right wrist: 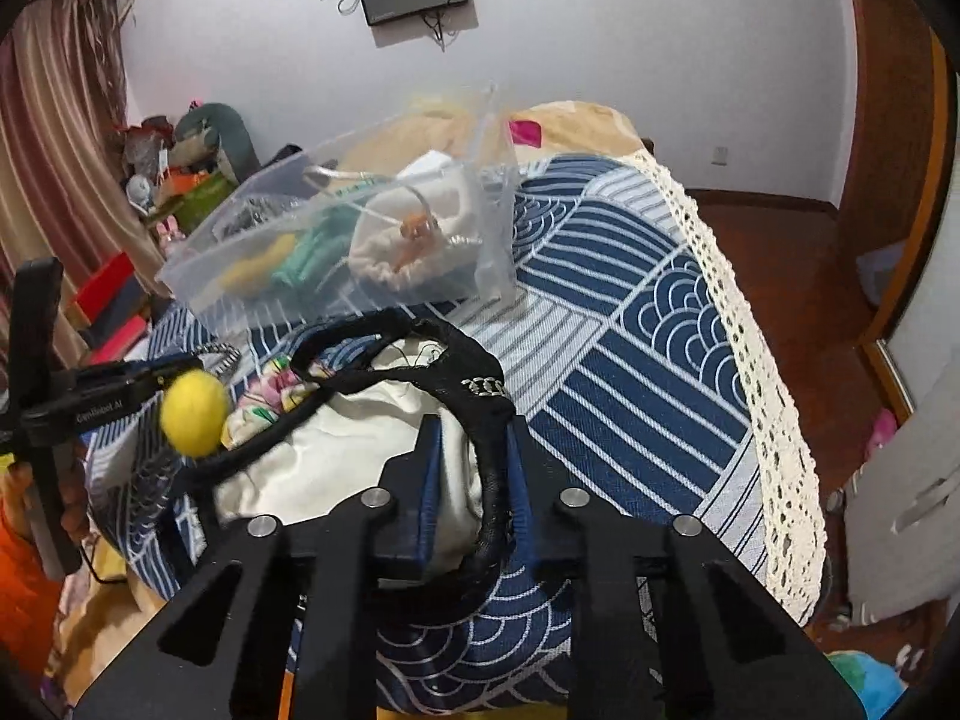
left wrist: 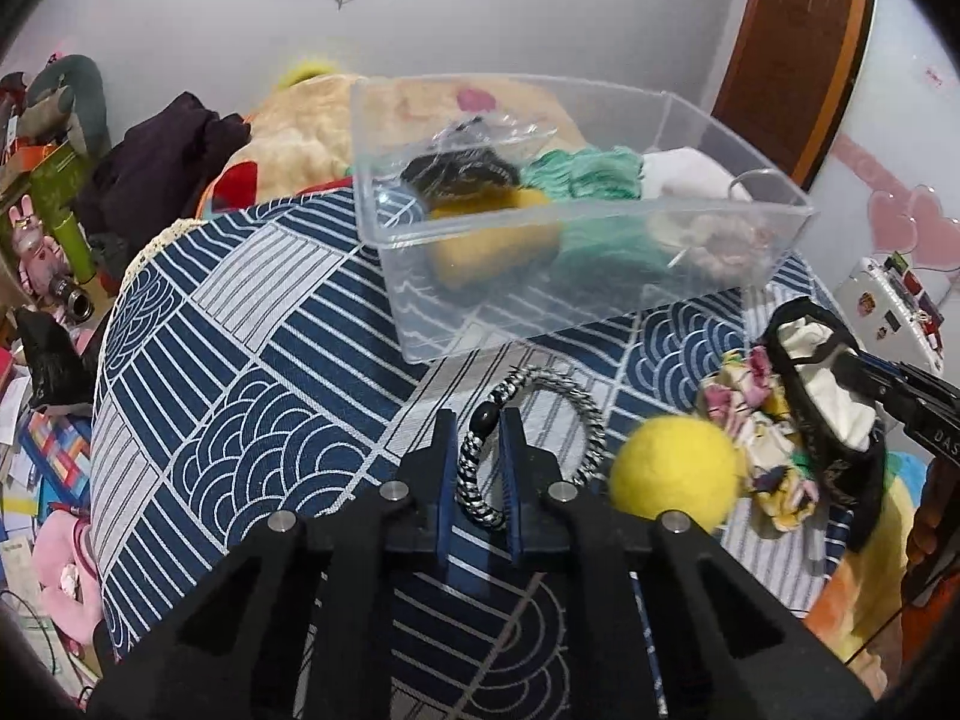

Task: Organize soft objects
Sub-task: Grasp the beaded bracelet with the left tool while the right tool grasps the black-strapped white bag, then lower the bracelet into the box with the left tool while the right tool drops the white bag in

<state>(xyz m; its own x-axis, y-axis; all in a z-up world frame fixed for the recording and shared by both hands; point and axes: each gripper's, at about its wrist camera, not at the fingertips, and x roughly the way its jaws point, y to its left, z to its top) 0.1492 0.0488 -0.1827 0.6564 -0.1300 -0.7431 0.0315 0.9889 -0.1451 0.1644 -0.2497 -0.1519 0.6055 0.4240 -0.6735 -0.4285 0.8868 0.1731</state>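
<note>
- Pick step: left gripper [left wrist: 478, 450] clamped on braided cord loop [left wrist: 534, 414]; right gripper [right wrist: 474, 450] clamped on black-trimmed white pouch [right wrist: 360, 438].
- Next, likely: carry both into clear bin [left wrist: 600, 300] at table's far edge.

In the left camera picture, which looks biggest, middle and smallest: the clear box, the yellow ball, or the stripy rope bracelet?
1. Clear box, by far the largest.
2 and 3. Yellow ball and rope bracelet: they look alike, so I won't rank them.
</note>
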